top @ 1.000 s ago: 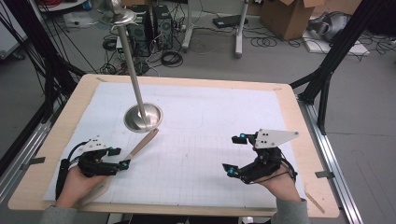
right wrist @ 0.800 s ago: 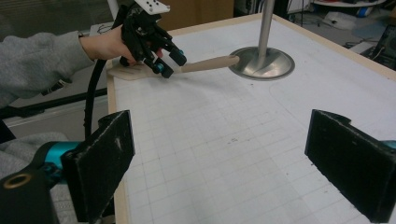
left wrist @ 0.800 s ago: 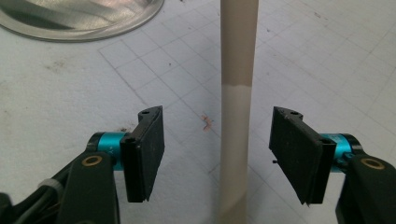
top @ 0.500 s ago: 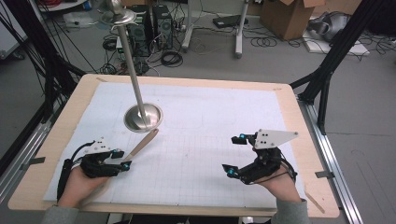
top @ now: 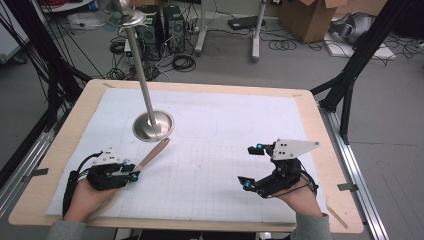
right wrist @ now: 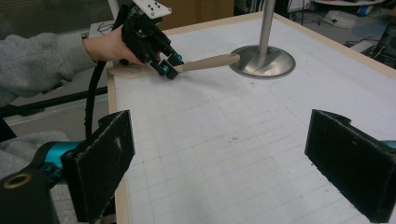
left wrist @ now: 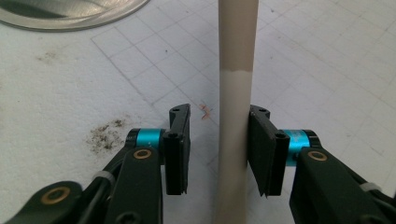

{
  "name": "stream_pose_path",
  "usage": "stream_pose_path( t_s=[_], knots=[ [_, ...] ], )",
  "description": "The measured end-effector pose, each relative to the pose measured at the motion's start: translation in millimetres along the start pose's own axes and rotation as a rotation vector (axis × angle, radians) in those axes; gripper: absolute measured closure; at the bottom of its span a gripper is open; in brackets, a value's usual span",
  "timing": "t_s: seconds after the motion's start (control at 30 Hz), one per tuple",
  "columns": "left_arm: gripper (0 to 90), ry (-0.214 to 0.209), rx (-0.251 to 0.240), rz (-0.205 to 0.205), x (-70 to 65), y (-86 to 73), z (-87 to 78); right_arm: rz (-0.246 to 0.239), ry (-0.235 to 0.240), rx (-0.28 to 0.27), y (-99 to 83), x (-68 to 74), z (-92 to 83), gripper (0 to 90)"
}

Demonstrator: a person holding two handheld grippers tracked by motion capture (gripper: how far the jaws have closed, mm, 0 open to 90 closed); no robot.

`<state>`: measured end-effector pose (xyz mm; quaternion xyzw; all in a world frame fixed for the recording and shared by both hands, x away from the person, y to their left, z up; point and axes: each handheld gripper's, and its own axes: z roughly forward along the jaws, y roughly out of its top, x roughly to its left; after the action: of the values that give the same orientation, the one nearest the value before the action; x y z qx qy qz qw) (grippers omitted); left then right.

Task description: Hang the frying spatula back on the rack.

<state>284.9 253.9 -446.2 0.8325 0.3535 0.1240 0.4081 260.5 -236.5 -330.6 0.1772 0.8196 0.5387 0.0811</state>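
The left gripper (left wrist: 218,154) has been closing around the wooden stick (left wrist: 236,93) (one pad touches, one does not). The stick runs straight ahead toward the metal stand (top: 153,126).

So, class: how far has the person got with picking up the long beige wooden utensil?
Done: the left gripper straddles the long beige wooden utensil. In hand: its jaws have just been closing; one pad touches, the other shows a gap. Left: clamping and lifting it off the white gridded mat. The right gripper waits open.
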Motion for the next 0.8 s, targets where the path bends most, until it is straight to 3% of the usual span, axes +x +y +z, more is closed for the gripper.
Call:
stream_pose_path(
  t_s=[0.2, 0.27, 0.6, 0.8],
  knots=[
    [76.4, -0.004, 0.007, 0.042, -3.9, 0.7, 0.8, 0.001, -0.002, 0.005, -0.1, 0.2, 0.9, 7.2],
    [77.0, -0.008, 0.003, 0.023, -3.8, 0.5, 0.9, 0.002, 0.0, 0.007, -0.1, 0.3, 1.2, 7.2],
    [77.4, -0.014, 0.011, 0.004, -1.7, 1.4, 0.7, 0.001, -0.001, 0.005, -0.1, 0.2, 0.9, 7.2],
    [77.4, 0.003, -0.008, -0.007, -1.6, 4.5, -1.2, -0.002, 0.0, 0.002, -0.2, 0.0, 0.3, 7.2]
  ],
)
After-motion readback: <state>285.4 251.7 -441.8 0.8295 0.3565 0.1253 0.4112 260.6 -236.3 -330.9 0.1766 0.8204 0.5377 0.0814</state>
